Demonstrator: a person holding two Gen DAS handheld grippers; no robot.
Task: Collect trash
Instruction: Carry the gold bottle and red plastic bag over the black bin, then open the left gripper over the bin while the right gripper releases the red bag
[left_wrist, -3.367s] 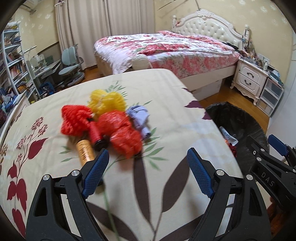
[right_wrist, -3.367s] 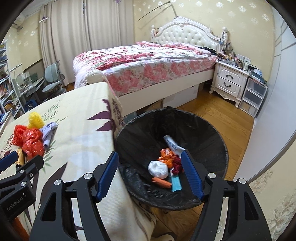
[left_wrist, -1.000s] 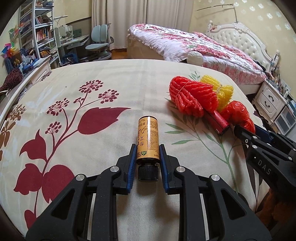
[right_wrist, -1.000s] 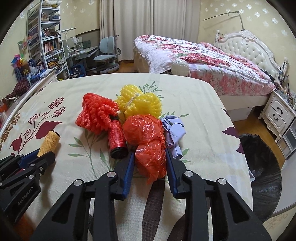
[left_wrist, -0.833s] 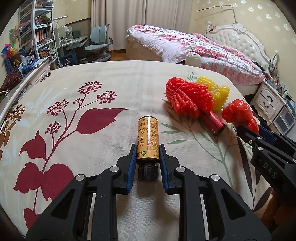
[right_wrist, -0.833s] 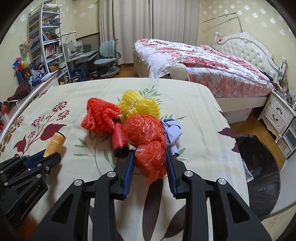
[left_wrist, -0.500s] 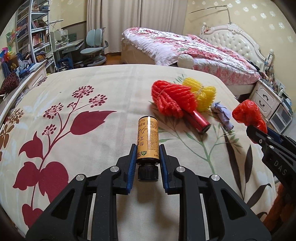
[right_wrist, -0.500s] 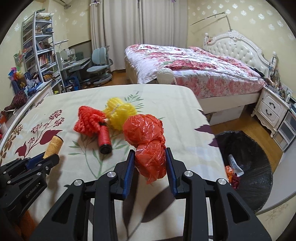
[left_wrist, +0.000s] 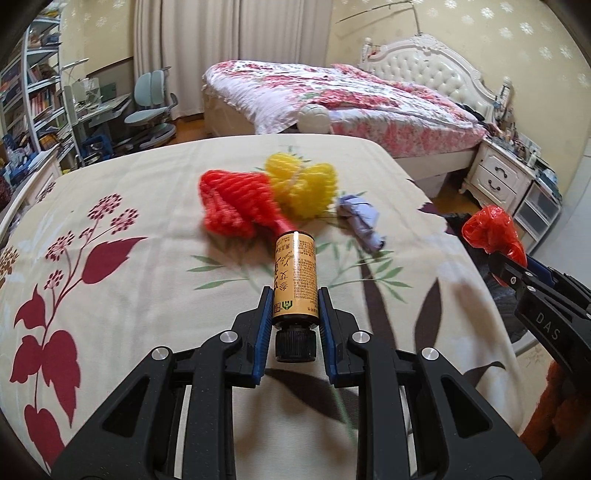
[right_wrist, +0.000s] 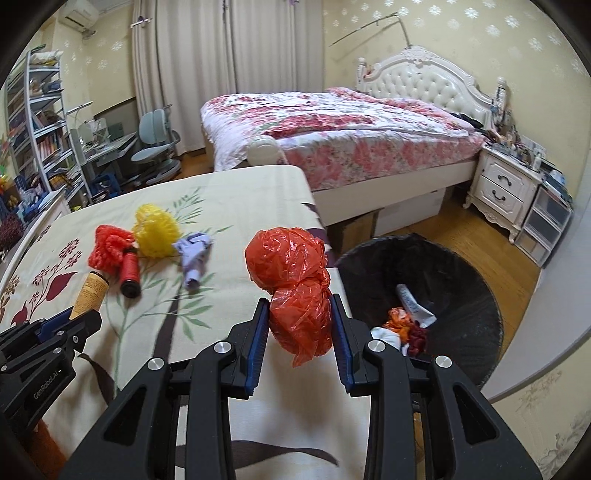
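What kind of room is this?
Most likely a bedroom. There is a big bed with a flowery cover and a white padded headboard, a white nightstand beside it, and a desk with a chair near the curtains.

Glossy crinkled red plastic bag (right_wrist: 291, 288), paper-labelled bottle (left_wrist: 294, 280), matt printed cloth cover (left_wrist: 147, 192), foam netting (left_wrist: 236, 206)

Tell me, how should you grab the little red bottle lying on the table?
Grip the small red cylindrical bottle across its ribbed middle, coming from above. It lies flat, dark cap toward the camera, far end against the red foam net, so only its long sides are free.
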